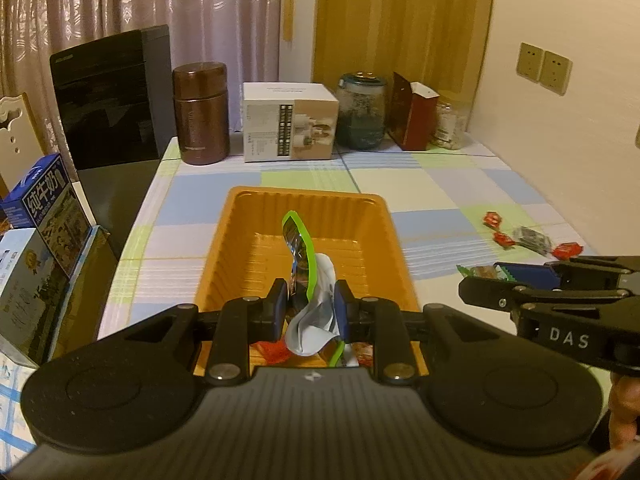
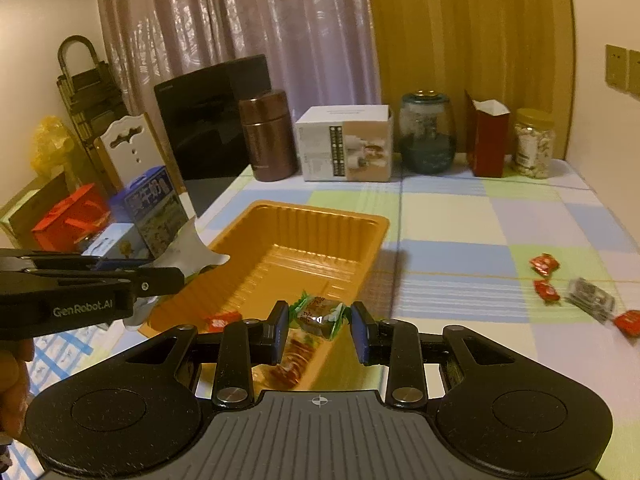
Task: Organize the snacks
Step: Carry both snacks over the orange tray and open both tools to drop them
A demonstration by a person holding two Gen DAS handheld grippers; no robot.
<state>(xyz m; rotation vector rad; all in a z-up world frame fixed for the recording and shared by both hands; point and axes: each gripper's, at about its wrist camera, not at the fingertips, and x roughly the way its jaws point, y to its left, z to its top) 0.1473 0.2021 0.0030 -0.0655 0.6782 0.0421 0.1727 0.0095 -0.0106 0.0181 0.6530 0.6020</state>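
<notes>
My left gripper (image 1: 311, 308) pinches a snack bag (image 1: 310, 276) over the orange tray (image 1: 240, 240); my right gripper (image 2: 319, 330) squeezes a wrapped candy (image 2: 320, 316) just beside it.

Left wrist view: I look forward along the left gripper (image 1: 312, 304), tilted down over the near end of the orange tray (image 1: 240, 240), close above the surface (image 1: 440, 184). Right wrist view: I look along the right gripper (image 2: 320, 326) from the tray's right side, equally close, angled down toward the same far wall. Both views share the tray, the row of containers at the back including the white box (image 1: 288, 120), the scattered red candies (image 2: 544, 264), and each other's gripper at the frame edge.
</notes>
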